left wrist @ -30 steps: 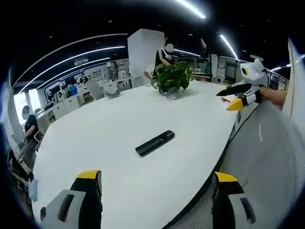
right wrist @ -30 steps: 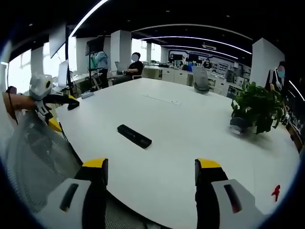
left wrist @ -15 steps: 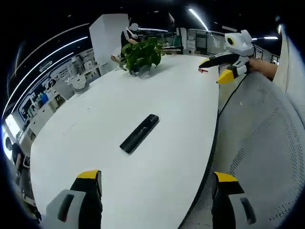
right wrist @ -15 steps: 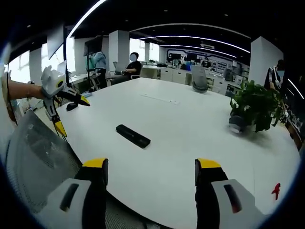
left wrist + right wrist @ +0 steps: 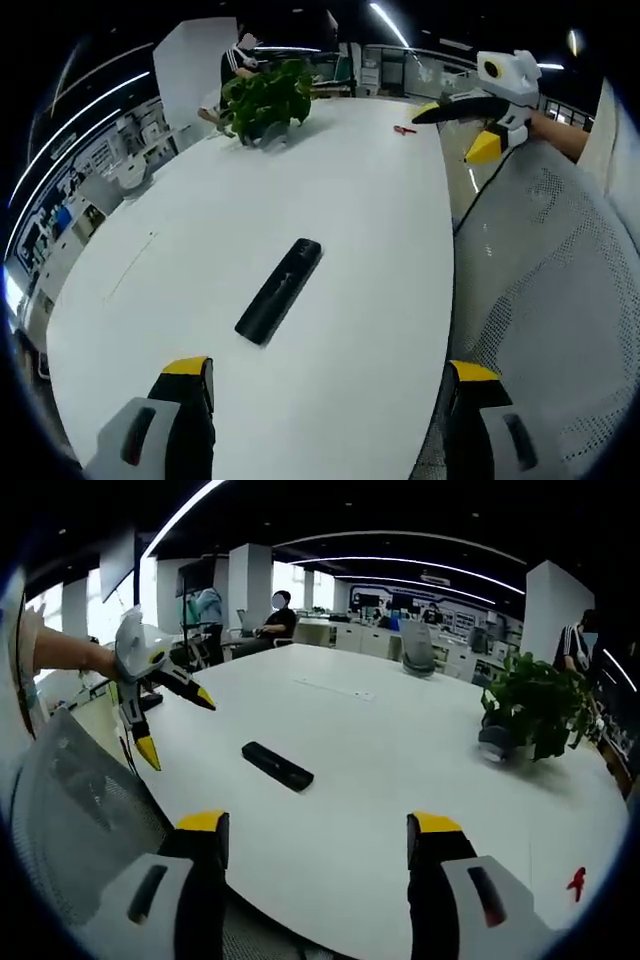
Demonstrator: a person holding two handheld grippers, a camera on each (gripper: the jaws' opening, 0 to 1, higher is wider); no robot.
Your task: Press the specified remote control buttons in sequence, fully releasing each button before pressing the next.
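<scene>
A black remote control lies flat on the white table, a little ahead of my left gripper, whose jaws stand wide apart with nothing between them. The same remote appears up and left of my right gripper, which is open and empty too. In the right gripper view the left gripper hangs open above the table's left edge, held by a hand. In the left gripper view the right gripper hovers open at the upper right, over the table's edge.
A potted green plant stands at the table's far end, also plant. A small red object lies near it. A mesh chair back borders the table; chair back. Seated people and desks sit behind.
The left gripper has moved forward over the table toward the remote, which now sits lower and closer in its view. The right gripper has barely moved.
</scene>
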